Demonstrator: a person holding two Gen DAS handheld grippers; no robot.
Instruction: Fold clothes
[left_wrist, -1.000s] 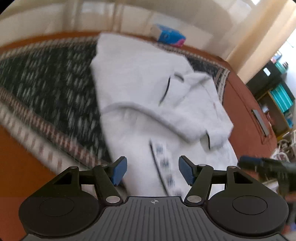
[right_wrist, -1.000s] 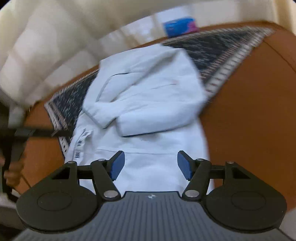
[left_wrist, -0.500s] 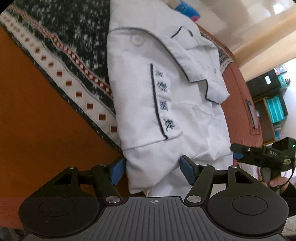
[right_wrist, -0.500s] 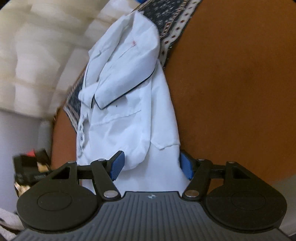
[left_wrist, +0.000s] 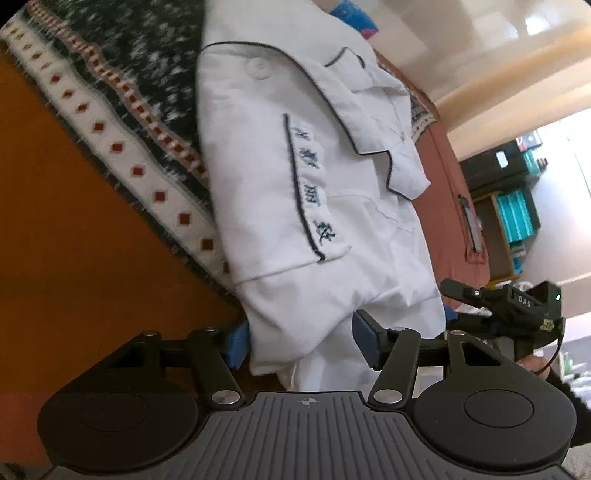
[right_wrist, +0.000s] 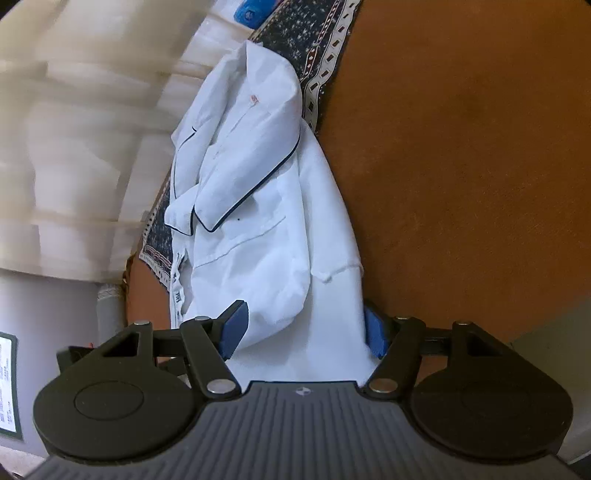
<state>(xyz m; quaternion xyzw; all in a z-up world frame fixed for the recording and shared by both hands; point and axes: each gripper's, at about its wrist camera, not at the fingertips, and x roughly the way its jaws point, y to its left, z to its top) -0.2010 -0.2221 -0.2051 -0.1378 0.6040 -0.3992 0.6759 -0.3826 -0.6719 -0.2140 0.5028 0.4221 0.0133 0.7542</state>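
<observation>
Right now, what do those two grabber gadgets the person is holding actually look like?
Both look alike. The left gripper and right gripper each have two blue pads on black jointed linkages with silver pivot pins, two round black discs, and a grey ribbed plate bearing a small crosshair mark. Seen from the left one, the right gripper's black body carries a "DAS" label, a green light and a thin black cable.

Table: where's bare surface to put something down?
Bare orange table runs right of the white shirt, and again left of the patterned runner. The middle is crowded: shirt over runner, both grippers open at its near hem.
</observation>
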